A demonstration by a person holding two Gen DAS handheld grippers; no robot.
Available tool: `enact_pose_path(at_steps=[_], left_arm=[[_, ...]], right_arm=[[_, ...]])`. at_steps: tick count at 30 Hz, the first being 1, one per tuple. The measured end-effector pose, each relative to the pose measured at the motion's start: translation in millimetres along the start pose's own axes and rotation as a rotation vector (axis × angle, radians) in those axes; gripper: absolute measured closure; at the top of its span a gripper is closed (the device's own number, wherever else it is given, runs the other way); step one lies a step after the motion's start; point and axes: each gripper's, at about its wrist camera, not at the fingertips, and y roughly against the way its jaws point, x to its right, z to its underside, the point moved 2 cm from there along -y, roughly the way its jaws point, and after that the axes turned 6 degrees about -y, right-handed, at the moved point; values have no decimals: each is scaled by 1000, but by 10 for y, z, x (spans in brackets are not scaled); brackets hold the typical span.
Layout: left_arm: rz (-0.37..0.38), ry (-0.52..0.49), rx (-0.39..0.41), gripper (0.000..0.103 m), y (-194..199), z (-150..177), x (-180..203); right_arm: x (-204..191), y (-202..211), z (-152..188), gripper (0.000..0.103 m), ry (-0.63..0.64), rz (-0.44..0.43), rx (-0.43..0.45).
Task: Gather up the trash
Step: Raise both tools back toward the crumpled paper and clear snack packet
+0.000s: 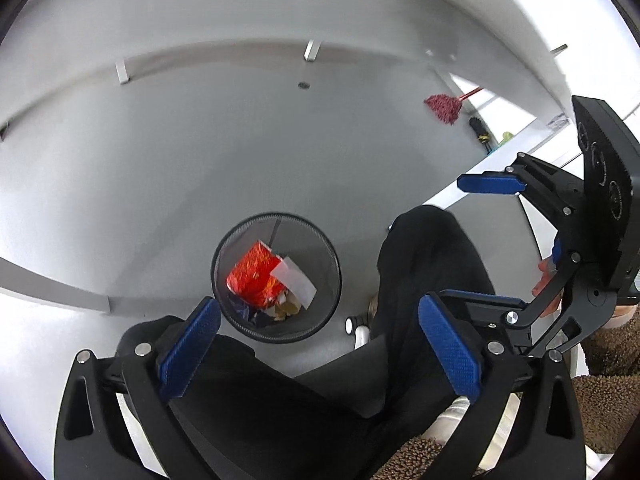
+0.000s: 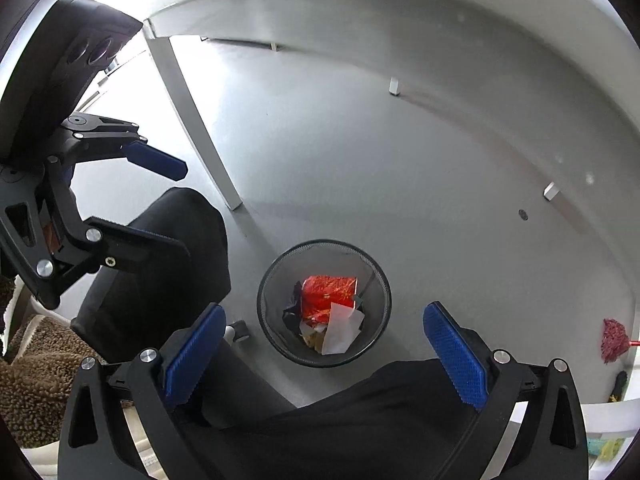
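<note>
In the left wrist view, the left gripper [image 1: 316, 344] is hanging above the floor with its two blue pads spread wide and nothing between them. The black mesh wastebasket [image 1: 276, 276] is standing just ahead of the fingertips, a little toward the left pad, and it is already holding a red wrapper [image 1: 252, 276] and a white paper scrap [image 1: 296, 280]. The right gripper [image 1: 486, 240] is showing at the right side, released and empty too. In the right wrist view, the right gripper [image 2: 324, 356] is looking down with its jaws apart, gripping nothing, and the wastebasket [image 2: 324, 304] is lying straight ahead, centred between the pads. The red wrapper [image 2: 326, 294] is resting inside with its long side running across the claw. The left gripper [image 2: 160, 204] is at the left, open. No trash is showing outside the basket, so I judge that both hands are equally near it.
</note>
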Motion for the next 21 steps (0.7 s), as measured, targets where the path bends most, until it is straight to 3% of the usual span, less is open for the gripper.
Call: enact_pose_path(at_steps=[21], left_arm=[[-58,-122,217,5,1073,-143,426]], right_arm=[[-140,1267,-104,3,18,19,229]])
